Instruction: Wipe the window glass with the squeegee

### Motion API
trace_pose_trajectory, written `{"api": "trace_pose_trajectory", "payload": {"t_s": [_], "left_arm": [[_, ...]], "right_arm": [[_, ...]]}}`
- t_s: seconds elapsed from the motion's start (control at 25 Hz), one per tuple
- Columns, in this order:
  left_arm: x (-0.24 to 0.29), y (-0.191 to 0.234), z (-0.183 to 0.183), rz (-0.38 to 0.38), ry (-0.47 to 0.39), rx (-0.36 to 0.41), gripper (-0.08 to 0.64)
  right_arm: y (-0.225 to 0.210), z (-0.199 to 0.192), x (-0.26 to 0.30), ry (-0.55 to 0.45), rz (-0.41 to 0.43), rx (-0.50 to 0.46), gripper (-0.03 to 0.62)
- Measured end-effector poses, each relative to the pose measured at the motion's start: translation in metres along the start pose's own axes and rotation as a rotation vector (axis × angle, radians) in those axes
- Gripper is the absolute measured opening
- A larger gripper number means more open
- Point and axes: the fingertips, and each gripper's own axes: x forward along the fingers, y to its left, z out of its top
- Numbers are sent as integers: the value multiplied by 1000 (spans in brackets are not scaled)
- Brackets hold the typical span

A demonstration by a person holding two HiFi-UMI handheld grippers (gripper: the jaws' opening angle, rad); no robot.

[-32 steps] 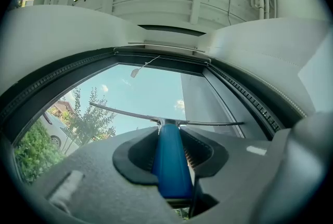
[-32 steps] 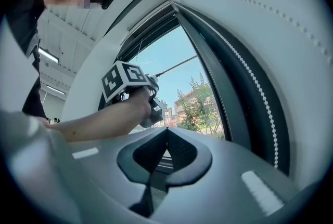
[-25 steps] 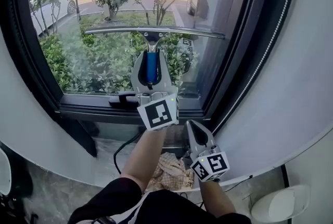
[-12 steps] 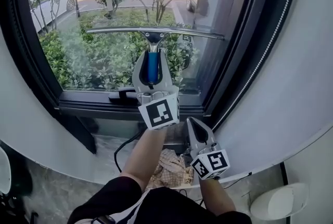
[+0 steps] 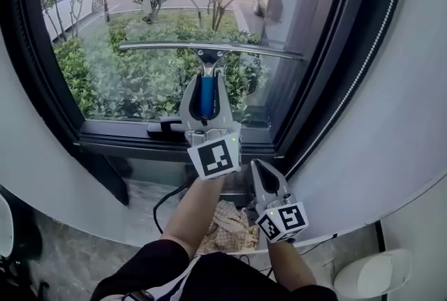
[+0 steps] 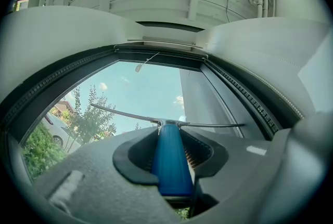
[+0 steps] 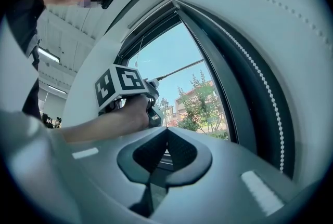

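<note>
My left gripper [image 5: 205,86] is shut on the squeegee's blue handle [image 5: 207,96], which runs up between its jaws. The squeegee's long metal blade [image 5: 209,48] lies level across the lower window glass [image 5: 119,48]. In the left gripper view the blue handle [image 6: 170,158] sits clamped between the jaws, and the blade [image 6: 166,122] spreads left and right against the pane. My right gripper [image 5: 258,170] hangs lower, below the sill, jaws together and empty. The right gripper view shows its pads [image 7: 165,153] meeting with nothing between them, and the left gripper's marker cube [image 7: 119,84] above.
A dark window frame [image 5: 174,146] and sill run under the glass, with a black handle [image 5: 164,129] on it. A thick dark post [image 5: 328,62] bounds the pane on the right. A patterned cloth [image 5: 227,226] and a black cable [image 5: 167,198] lie below.
The squeegee blade and left gripper have slid slightly down the glass. The right gripper has stayed about where it was.
</note>
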Motion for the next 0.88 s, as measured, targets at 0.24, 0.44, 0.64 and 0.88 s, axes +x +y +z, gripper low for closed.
{"api": "trace_pose_trajectory", "payload": {"t_s": [0.24, 0.44, 0.64, 0.88], "left_arm": [[-5, 1, -5, -4, 10, 9, 132], [-8, 1, -9, -6, 24, 7, 132], [-11, 2, -10, -8, 34, 10, 132], [-16, 3, -15, -6, 50, 12, 132]], "right_arm": [[1, -4, 2, 5, 7, 3, 6], [1, -7, 0, 14, 4, 9, 6], [3, -5, -1, 14, 5, 8, 6], [4, -9, -1, 21, 4, 8, 6]]}}
